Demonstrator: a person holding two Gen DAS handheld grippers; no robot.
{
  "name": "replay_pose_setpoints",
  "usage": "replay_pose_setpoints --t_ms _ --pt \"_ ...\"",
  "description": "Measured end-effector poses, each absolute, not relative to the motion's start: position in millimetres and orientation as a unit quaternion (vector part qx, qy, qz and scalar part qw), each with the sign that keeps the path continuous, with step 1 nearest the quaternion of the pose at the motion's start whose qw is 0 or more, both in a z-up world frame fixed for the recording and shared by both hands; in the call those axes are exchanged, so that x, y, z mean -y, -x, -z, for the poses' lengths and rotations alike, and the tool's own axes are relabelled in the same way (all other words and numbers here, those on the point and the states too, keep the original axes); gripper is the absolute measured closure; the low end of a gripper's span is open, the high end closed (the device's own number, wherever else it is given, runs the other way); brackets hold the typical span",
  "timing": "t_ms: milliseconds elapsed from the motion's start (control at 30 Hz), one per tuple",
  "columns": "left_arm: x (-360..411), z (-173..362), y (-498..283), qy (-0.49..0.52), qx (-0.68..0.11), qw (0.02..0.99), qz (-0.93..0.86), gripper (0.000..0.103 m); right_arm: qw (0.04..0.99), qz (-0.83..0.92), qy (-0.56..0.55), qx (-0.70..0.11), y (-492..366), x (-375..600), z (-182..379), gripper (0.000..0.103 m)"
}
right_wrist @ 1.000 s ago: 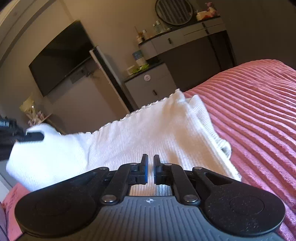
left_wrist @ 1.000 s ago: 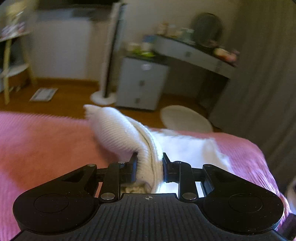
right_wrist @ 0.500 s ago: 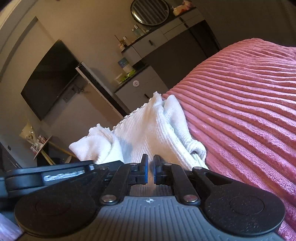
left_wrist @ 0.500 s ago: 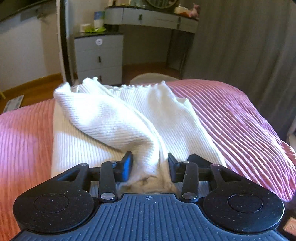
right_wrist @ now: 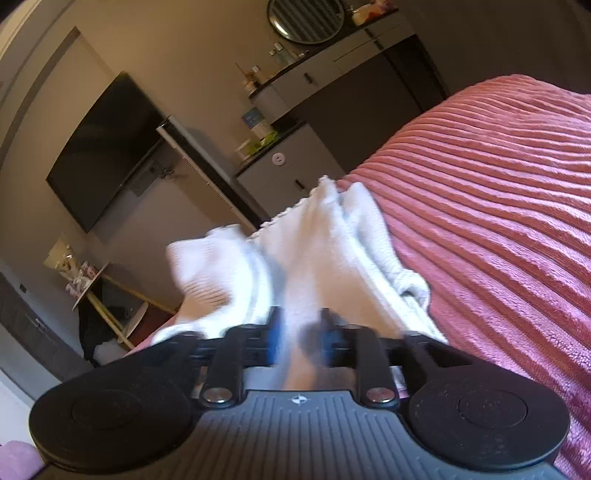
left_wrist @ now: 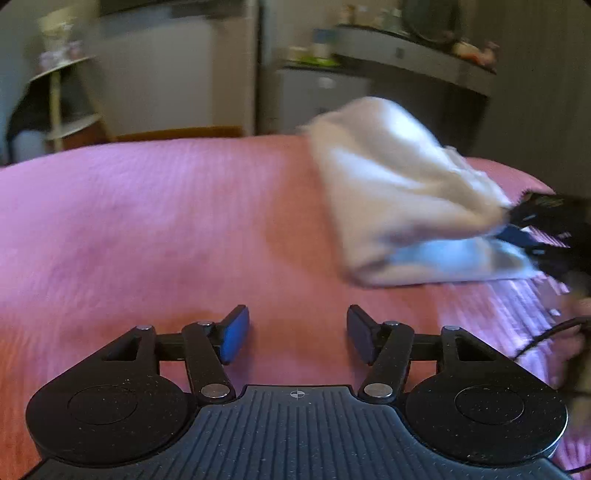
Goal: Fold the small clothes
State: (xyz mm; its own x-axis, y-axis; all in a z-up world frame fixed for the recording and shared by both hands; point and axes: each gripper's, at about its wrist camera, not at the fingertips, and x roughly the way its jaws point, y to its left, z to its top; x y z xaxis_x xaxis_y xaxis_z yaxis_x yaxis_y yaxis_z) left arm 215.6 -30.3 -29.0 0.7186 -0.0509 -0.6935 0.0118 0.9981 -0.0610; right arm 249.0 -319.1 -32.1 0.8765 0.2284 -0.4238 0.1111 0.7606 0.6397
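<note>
A small white ribbed garment [left_wrist: 399, 192] lies folded over on the pink bedspread [left_wrist: 147, 229], right of centre in the left wrist view. My left gripper [left_wrist: 297, 334] is open and empty, low over the bedspread, to the left of and nearer than the garment. My right gripper [left_wrist: 543, 236] shows at the garment's right edge. In the right wrist view the right gripper [right_wrist: 301, 338] is blurred, its jaws a little apart with the white garment [right_wrist: 317, 251] between them.
A grey drawer unit [right_wrist: 291, 177], a dressing table with a round mirror [right_wrist: 306, 16] and a wall TV [right_wrist: 107, 147] stand beyond the bed's far edge. A small side table [left_wrist: 62, 103] stands at the far left. The bedspread also shows in the right wrist view [right_wrist: 498, 206].
My left gripper has let go of the garment, opened wide and drawn back to the left. The garment's flap now lies folded over. My right gripper's jaws have parted slightly.
</note>
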Motion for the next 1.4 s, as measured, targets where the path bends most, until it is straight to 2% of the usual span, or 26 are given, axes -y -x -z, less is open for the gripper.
replay_pose_setpoints --t_ms 33,133,233,433,633,700,733,767,833,933,1033,1067,1233,1400 --pt "21 31 -212 0.032 -0.37 0.928 0.007 0.033 0.905 -0.04 -0.345 -0.244 -250 320 28 0.058" --pt "-7 35 -205 0.052 -0.366 0.929 -0.023 0.032 0.903 -0.068 -0.349 -0.241 -261 322 15 0.047" --pt "-21 39 -206 0.073 -0.366 0.927 -0.021 0.031 0.903 -0.092 -0.325 -0.266 -288 321 4 0.041" --pt "-28 46 -206 0.087 -0.365 0.927 -0.019 0.028 0.886 -0.118 -0.266 -0.36 -356 309 10 0.041" --pt "-19 48 -202 0.075 -0.36 0.93 -0.014 0.024 0.875 -0.16 -0.237 -0.389 -382 284 15 0.035" --pt "-17 49 -201 0.072 -0.359 0.931 -0.015 0.024 0.877 -0.183 -0.231 -0.378 -381 276 13 0.047" --pt "-17 49 -201 0.072 -0.358 0.931 -0.017 0.024 0.879 -0.189 -0.223 -0.376 -381 272 13 0.065" --pt "-17 49 -200 0.073 -0.358 0.931 -0.017 0.024 0.881 -0.193 -0.214 -0.374 -381 268 13 0.076" --pt "-17 50 -200 0.074 -0.357 0.931 -0.019 0.024 0.882 -0.192 -0.204 -0.379 -384 263 13 0.075" --pt "-16 49 -199 0.072 -0.356 0.931 -0.02 0.024 0.876 -0.175 -0.215 -0.395 -390 260 16 0.068" --pt "-16 49 -198 0.071 -0.356 0.932 -0.019 0.024 0.893 -0.166 -0.178 -0.38 -388 252 2 0.081" --pt "-16 49 -197 0.073 -0.357 0.931 -0.019 0.024 0.907 -0.162 -0.151 -0.357 -382 248 -9 0.083" --pt "-18 47 -197 0.083 -0.356 0.931 -0.015 0.024 0.952 -0.142 -0.059 -0.264 -355 250 -49 0.083" --pt "-17 47 -196 0.087 -0.357 0.93 -0.007 0.024 0.959 -0.071 0.055 -0.269 -347 263 -26 0.083"
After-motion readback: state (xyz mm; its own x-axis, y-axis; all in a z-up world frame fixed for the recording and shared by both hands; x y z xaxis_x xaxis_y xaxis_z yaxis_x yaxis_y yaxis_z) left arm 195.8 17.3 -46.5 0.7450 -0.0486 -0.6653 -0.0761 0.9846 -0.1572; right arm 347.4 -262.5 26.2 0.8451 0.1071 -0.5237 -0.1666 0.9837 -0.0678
